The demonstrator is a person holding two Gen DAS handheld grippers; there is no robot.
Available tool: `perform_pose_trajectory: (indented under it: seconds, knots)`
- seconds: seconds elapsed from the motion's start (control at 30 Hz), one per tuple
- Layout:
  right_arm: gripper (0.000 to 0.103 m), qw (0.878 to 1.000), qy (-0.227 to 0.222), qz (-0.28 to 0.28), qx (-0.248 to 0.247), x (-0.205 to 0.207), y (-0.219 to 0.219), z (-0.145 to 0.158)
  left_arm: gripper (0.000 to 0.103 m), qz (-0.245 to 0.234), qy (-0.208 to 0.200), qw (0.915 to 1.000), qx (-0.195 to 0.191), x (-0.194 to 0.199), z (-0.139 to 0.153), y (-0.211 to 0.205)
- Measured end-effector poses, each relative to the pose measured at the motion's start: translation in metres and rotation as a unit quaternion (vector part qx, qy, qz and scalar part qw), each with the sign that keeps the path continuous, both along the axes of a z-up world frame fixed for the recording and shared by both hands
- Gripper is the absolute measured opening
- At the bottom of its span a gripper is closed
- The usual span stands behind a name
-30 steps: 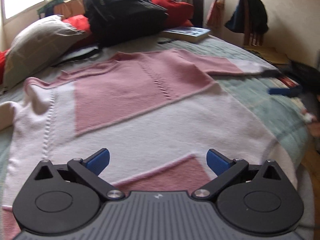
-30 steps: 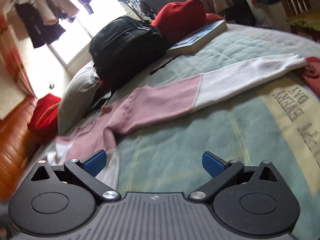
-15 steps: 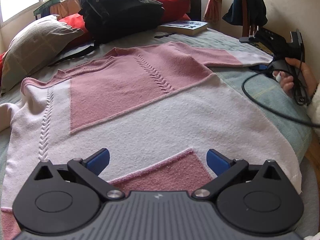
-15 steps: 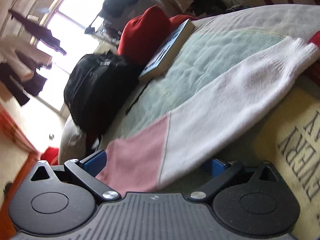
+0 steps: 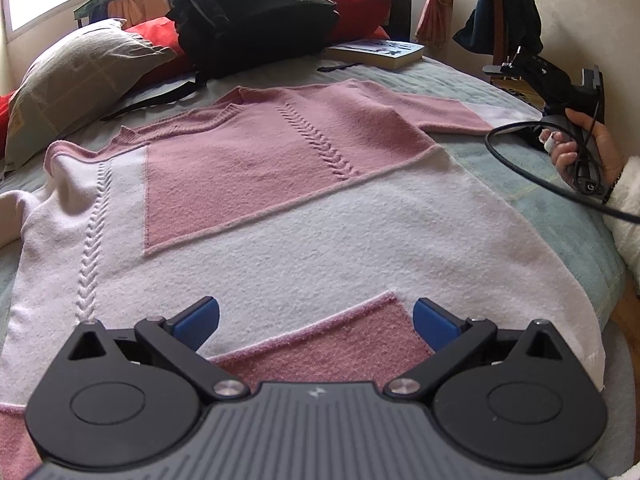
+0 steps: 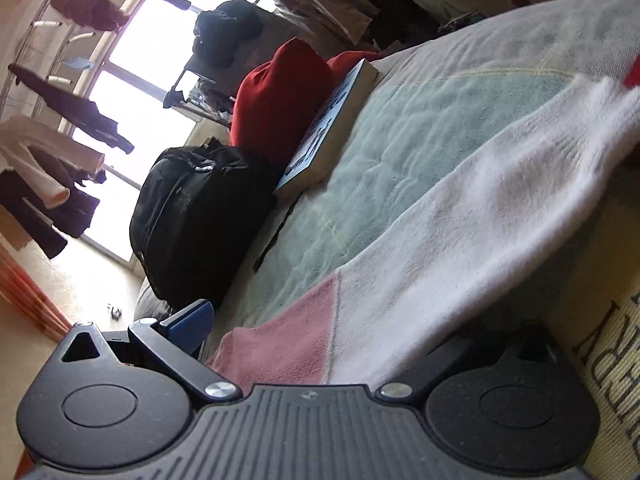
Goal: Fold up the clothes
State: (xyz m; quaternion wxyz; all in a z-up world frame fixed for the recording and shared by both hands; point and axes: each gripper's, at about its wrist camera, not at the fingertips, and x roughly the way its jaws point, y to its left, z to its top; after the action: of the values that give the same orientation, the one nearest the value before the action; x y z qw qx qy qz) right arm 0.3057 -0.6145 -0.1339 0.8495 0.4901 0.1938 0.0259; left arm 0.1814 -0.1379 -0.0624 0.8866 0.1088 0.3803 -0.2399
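Sweater (image 5: 304, 216) flat on bed (image 5: 532, 184). My left gripper (image 5: 316, 316) wide above near hem. Right gripper (image 6: 320, 332) straddles sleeve (image 6: 460, 232), not closed. Pinch both layers, fold inward low.

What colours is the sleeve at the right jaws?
Pink, then white toward the cuff, on the knitted sweater sleeve; right wrist view.

right tool (image 6: 316, 332): one fingertip hidden under sleeve (image 6: 460, 248) | sleeve cuff blurred, cut off at edge
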Motion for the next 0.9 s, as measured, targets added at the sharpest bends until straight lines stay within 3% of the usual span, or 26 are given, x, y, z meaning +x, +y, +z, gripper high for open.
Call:
perform_pose_trajectory:
  seconds: [0.13, 0.17, 0.23, 0.27, 0.3, 0.33, 0.6, 0.9]
  knots:
    - [0.097, 0.999, -0.019, -0.021, -0.022, 0.001, -0.001, -0.004, 0.102, -0.005, 0.005, 1.0, -0.005, -0.003, -0.002, 0.0]
    - [0.087, 0.999, -0.019, -0.027, -0.031, 0.001, -0.001, -0.006, 0.102, -0.004, 0.006, 1.0, -0.005, -0.004, -0.002, 0.0]
    - [0.061, 0.998, -0.004, -0.055, -0.028, -0.002, -0.007, -0.012, 0.102, -0.003, 0.006, 1.0, -0.005, -0.005, -0.003, 0.002]
    - [0.036, 0.997, 0.003, -0.072, -0.013, -0.003, -0.012, -0.018, 0.102, -0.001, 0.007, 1.0, -0.007, -0.006, -0.003, 0.003]
    - [0.003, 0.996, 0.014, -0.09, 0.014, -0.005, -0.02, -0.027, 0.102, 0.001, 0.008, 0.9999, -0.009, -0.006, -0.003, 0.004]
    - [0.003, 0.994, 0.019, -0.1, 0.041, -0.006, -0.026, -0.034, 0.102, 0.003, 0.008, 0.9999, -0.012, -0.007, -0.002, 0.005]
    - [0.004, 0.994, 0.051, -0.094, -0.024, 0.011, -0.015, -0.017, 0.102, 0.006, 0.006, 0.9998, -0.02, -0.015, 0.004, 0.014]
    - [0.007, 0.984, 0.081, -0.074, -0.14, 0.052, -0.034, 0.032, 0.102, 0.015, 0.002, 0.9998, -0.013, -0.015, 0.006, 0.018]
